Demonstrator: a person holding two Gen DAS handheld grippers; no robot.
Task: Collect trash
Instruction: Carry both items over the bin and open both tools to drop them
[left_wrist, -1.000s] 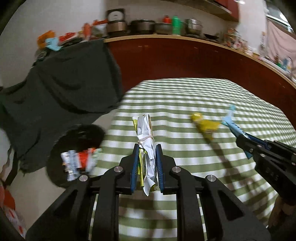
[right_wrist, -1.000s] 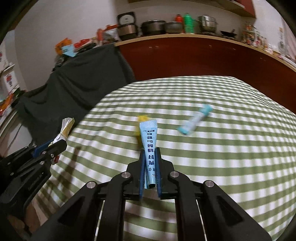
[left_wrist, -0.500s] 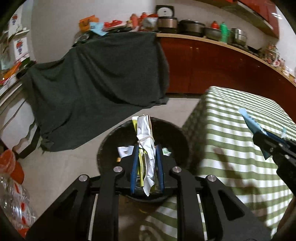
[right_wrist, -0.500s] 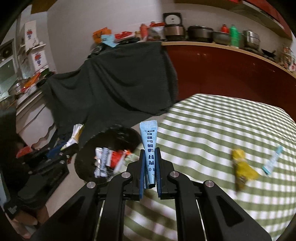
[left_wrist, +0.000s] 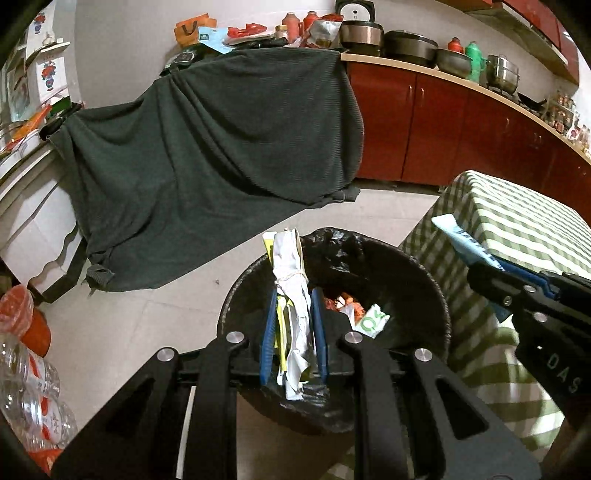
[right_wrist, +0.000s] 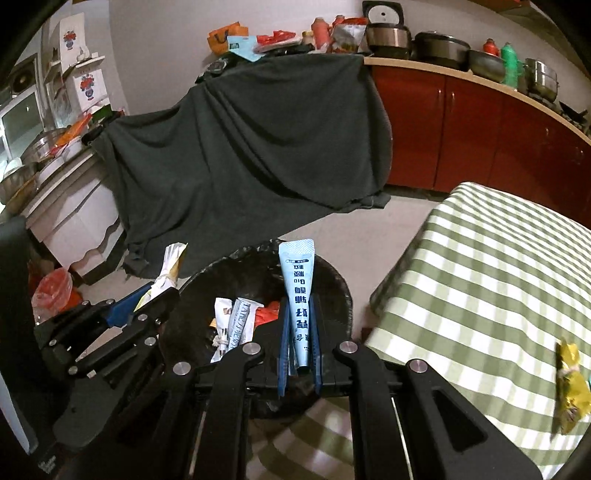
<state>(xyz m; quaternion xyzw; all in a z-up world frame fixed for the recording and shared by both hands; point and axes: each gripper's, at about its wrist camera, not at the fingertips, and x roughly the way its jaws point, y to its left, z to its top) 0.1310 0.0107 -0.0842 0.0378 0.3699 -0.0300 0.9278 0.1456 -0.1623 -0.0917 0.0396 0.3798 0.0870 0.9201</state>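
Observation:
My left gripper (left_wrist: 293, 295) is shut on a crumpled white and yellow wrapper (left_wrist: 291, 288) and holds it over the black-lined trash bin (left_wrist: 424, 280), which has several wrappers inside. My right gripper (right_wrist: 299, 299) is shut on a light blue sachet (right_wrist: 297, 291) above the same bin (right_wrist: 340, 284). The right gripper also shows in the left wrist view (left_wrist: 480, 266) at the right, and the left gripper in the right wrist view (right_wrist: 155, 291) at the left. A yellow wrapper (right_wrist: 570, 384) lies on the green striped table (right_wrist: 480, 277).
A dark cloth (left_wrist: 207, 147) drapes over furniture behind the bin. Red cabinets (left_wrist: 461, 122) with pots on top run along the back. Plastic bottles (left_wrist: 29, 384) and an orange bag (left_wrist: 22, 314) lie on the floor at the left.
Both grippers have swung left from over the table to above the bin, each still holding its piece of trash.

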